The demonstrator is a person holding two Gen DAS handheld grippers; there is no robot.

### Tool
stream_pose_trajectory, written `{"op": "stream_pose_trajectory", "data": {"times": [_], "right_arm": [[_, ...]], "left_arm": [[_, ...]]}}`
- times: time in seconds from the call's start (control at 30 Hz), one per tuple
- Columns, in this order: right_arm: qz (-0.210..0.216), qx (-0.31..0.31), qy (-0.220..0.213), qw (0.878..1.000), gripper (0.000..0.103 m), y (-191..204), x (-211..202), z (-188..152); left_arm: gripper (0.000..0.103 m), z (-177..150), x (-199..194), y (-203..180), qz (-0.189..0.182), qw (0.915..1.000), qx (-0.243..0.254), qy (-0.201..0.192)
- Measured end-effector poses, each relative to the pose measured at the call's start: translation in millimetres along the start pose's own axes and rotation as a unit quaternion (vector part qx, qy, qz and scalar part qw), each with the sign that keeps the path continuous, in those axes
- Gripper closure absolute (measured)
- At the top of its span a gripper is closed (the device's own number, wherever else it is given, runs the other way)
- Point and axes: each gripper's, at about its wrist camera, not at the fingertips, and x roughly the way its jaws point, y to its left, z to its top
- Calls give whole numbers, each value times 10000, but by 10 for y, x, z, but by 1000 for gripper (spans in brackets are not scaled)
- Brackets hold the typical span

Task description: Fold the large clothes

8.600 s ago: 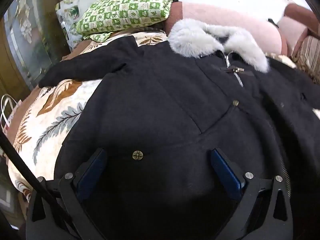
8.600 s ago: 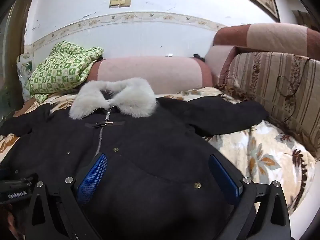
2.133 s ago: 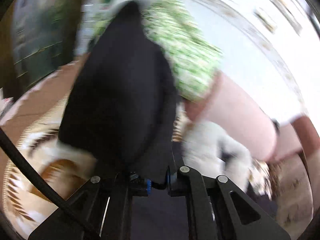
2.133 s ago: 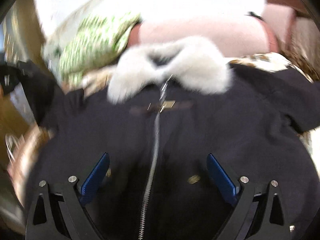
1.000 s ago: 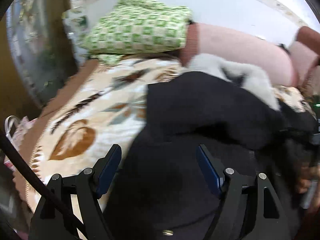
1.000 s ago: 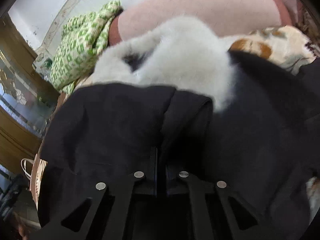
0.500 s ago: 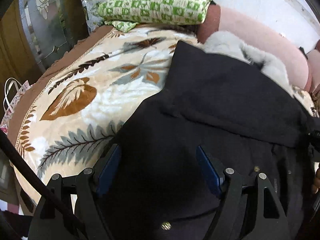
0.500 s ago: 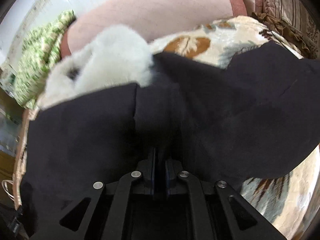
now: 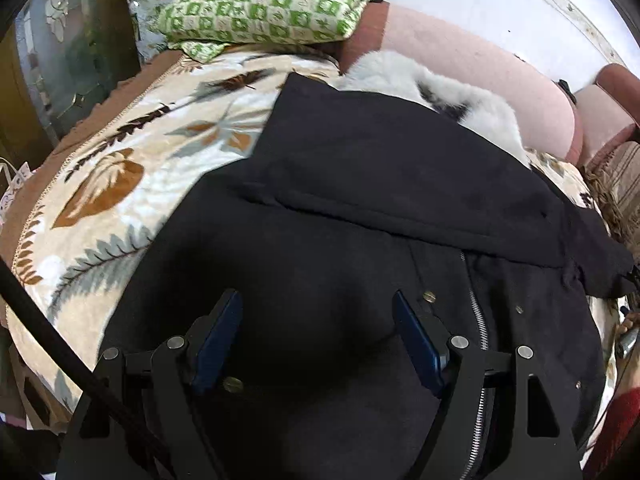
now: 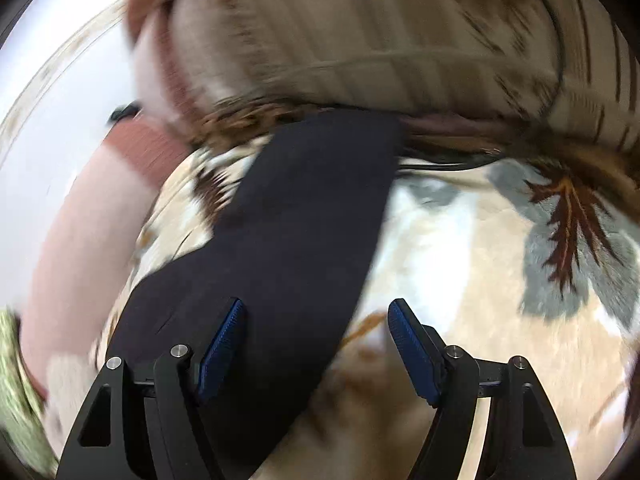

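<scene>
A: What is the biggest thing ahead of the left fingers?

B: The bed's leaf-print blanket (image 9: 120, 184), running out to the left of and beyond them. On it lies the black coat (image 9: 340, 240), which fills the space between, under and past both fingers. One sleeve (image 9: 400, 176) is folded across its chest, lying crosswise beyond the fingertips.

A: And farther out?

B: A pink bolster (image 9: 460, 64) along the far edge, with a green checked quilt (image 9: 264, 4) folded at its left end. The coat's white fur collar (image 9: 440, 92) sits just this side of the bolster, partly covered by the folded sleeve. The zipper (image 9: 478, 320) runs down just to the right of the right finger, with small brass snaps near it.

A: How does the left gripper (image 9: 316, 344) stand?

B: Its blue-padded fingers (image 9: 218, 340) are spread wide above the coat's front, pinching nothing.

A: And the right side?

B: That view is blurred. The coat's other sleeve (image 10: 304, 232) stretches out flat over the blanket (image 10: 480, 264), from under the left finger away toward a striped cushion (image 10: 380, 32) beyond the fingertips. The right gripper (image 10: 316, 340) is opening; the sleeve's edge lies in the gap between its fingers (image 10: 412, 344), but the pads do not press on it.
</scene>
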Motion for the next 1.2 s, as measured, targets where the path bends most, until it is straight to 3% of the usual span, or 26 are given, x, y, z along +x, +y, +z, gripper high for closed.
{"op": "stream_pose_trajectory", "data": {"times": [0.13,0.17,0.2,0.3,0.43,0.53,0.6,0.7,0.77,0.83,0.87,0.93,0.97,1.0,1.03,1.1,1.2], "right_arm": [[442,212,-44,9988,27,-164,186,248],[566,166,-97,9982,41,-149,225,311],[608,106,-74,9981,65,-136,259,341],[532,-50,-118,9985,87,13,196,364],[514,-839,-627,9932,91,521,-238,247],[1006,-1497,-874,9797,92,1044,-674,-47],[1467,-2113,-921,9619,92,1494,-964,-398],[2342,-3148,-517,9184,92,2127,-1263,-1224],[2820,-3847,85,8789,91,2441,-1331,-1874],[3261,-4604,874,8210,88,2687,-1343,-2561],[3396,-4929,1272,7909,82,2768,-1342,-2862],[3511,-5368,1703,7480,71,2821,-1387,-3289],[3486,-5481,1678,7415,60,2819,-1417,-3383],[3411,-5595,1546,7395,48,2793,-1482,-3458],[3386,-5587,1461,7429,43,2761,-1530,-3461],[3426,-5210,1356,7699,26,2670,-1602,-3269],[3382,-4532,1374,8133,24,2480,-1579,-2861]], "left_arm": [[27,-21,-45,-137,108,9997,200,18],[27,-27,-71,-168,144,9995,271,-6],[27,-35,-98,-201,197,9992,352,-42],[27,-54,-167,-264,248,9983,497,-149],[27,-82,-233,-253,209,9982,488,-266],[27,-105,-260,-175,249,9986,389,-277],[27,-107,-286,-89,336,9987,258,-284],[27,-110,-349,83,408,9986,13,-328],[27,-112,-404,194,440,9982,-135,-379],[27,-115,-482,312,428,9976,-287,-467],[27,-119,-521,370,392,9972,-363,-517],[27,-126,-574,456,296,9968,-470,-570],[27,-117,-587,499,220,9968,-505,-573],[27,-109,-593,510,161,9969,-531,-564],[26,-84,-584,536,75,9969,-564,-543],[26,-18,-545,536,-45,9968,-612,-510],[26,146,-423,454,-274,9968,-579,-479]]}}
